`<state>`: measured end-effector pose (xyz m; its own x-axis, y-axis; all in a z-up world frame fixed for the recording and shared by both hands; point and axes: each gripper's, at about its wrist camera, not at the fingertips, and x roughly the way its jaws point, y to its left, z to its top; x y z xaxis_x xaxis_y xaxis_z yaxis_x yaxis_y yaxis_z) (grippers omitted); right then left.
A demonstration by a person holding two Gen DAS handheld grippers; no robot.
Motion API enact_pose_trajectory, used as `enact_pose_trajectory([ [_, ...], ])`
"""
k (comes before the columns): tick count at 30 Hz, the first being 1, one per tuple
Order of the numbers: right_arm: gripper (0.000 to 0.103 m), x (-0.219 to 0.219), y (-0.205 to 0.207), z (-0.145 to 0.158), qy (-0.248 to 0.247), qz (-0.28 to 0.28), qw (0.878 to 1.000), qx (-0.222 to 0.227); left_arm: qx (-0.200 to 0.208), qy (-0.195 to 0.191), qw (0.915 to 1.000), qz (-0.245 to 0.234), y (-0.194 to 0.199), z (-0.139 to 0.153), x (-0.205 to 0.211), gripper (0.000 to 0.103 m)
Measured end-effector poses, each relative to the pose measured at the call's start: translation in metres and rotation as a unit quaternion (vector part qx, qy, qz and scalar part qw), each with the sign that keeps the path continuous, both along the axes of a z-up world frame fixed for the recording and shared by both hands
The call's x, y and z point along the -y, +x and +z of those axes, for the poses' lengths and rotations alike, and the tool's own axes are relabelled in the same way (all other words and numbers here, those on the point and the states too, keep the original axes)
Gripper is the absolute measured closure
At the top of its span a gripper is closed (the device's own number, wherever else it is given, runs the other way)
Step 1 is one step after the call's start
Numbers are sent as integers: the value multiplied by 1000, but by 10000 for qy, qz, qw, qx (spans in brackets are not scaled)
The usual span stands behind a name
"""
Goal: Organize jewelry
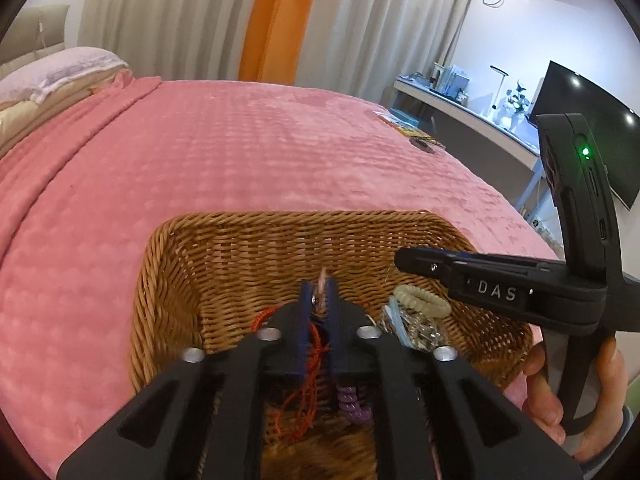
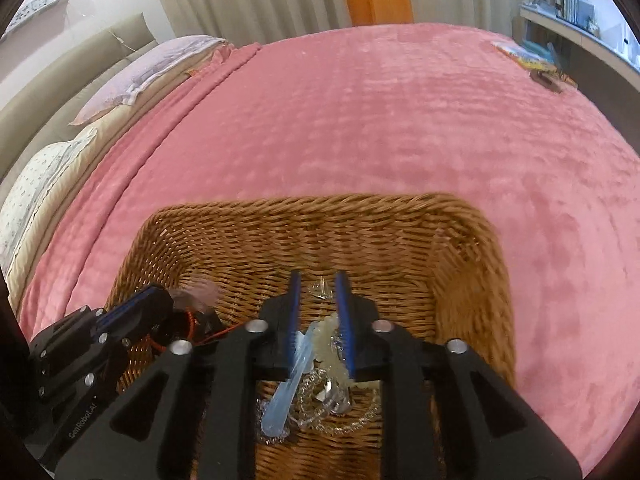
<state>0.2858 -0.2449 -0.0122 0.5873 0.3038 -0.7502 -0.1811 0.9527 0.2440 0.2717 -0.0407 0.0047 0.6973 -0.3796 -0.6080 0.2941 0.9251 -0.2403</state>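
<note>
Your left gripper (image 1: 321, 292) is clenched: its blue pads are pressed together on a small pale pink piece (image 1: 322, 280) that pokes out above the fingertips, with a red cord (image 1: 308, 368) trailing down from between the pads into the wicker basket (image 1: 280, 248). From your right wrist camera the same gripper (image 2: 160, 300) shows at the basket's near left corner, the pink piece (image 2: 198, 292) blurred at its tip and the red cord (image 2: 208, 336) running off beside it.

Your right gripper (image 2: 318, 280) is released, its blue pads standing apart with a clear gap. Between them lies the jewelry pile on the basket floor: a cream spiral hair tie (image 2: 330, 344), a pale blue band (image 2: 290, 380) and a tangle of silver chain (image 2: 320, 396). Whether the pads touch any of it, you cannot tell from here. In the left wrist view that gripper (image 1: 404, 260) hangs over the basket's right side, above the same cream hair tie (image 1: 420, 300).

A purple spiral tie (image 1: 354, 404) lies in the basket under your left gripper.

The basket (image 2: 320, 216) sits at the near edge of the pink bedspread (image 2: 360, 120).
</note>
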Motion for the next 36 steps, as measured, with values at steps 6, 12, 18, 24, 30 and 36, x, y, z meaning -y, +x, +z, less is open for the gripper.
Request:
enact_pose_trajectory([
  [6, 62, 10, -29, 28, 46, -2, 9993, 369, 240, -198, 9995, 42, -27, 23, -11, 68],
  [12, 62, 14, -100, 64, 83, 45, 9942, 1075, 795, -396, 9959, 181, -88, 56, -26, 54],
  [18, 48, 7, -196, 77, -166, -155, 9757, 2182, 1468, -167, 9857, 810, -166, 69, -29, 21],
  [24, 35, 9, -260, 47, -458, -573, 9495, 3052, 2269, 737, 9595, 1499, -228, 44, -8, 8],
  [30, 34, 9, -263, 19, -633, -613, 9494, 3015, 2111, 856, 9616, 1532, -224, 22, 2, 8],
  [36, 34, 13, -264, 6, -557, -674, 9506, 2979, 1954, 915, 9570, 1940, -224, 2, -9, 8],
])
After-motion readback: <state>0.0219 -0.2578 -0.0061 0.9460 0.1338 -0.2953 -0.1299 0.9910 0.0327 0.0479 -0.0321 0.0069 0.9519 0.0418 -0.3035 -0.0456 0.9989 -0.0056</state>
